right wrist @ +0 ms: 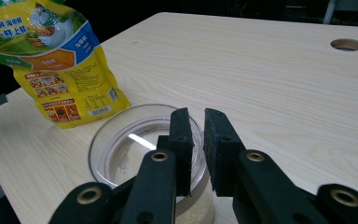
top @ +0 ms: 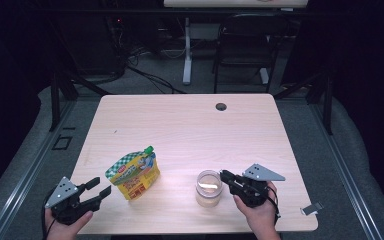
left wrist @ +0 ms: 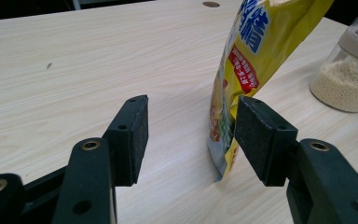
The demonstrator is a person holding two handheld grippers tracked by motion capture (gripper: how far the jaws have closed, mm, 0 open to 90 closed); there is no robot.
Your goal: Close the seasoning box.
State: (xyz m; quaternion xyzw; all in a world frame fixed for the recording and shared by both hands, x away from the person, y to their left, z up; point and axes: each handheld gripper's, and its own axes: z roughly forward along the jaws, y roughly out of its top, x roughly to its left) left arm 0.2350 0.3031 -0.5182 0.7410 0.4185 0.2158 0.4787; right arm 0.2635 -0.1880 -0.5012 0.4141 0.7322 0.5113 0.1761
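A pale wooden table [top: 180, 125] stands in a dark room. The right gripper [right wrist: 197, 140] hangs over the near rim of the clear glass jar of pale grains [top: 209, 189], its 2 jaws parted by a narrow slit with nothing between them. The left gripper [left wrist: 189, 140] stands wide open and empty, with the yellow stand-up pouch with a green spout cap [top: 133, 174] just ahead of its right jaw. The jar's lid looks just released; next, the left jaws must likely straddle the pouch's edge and close.
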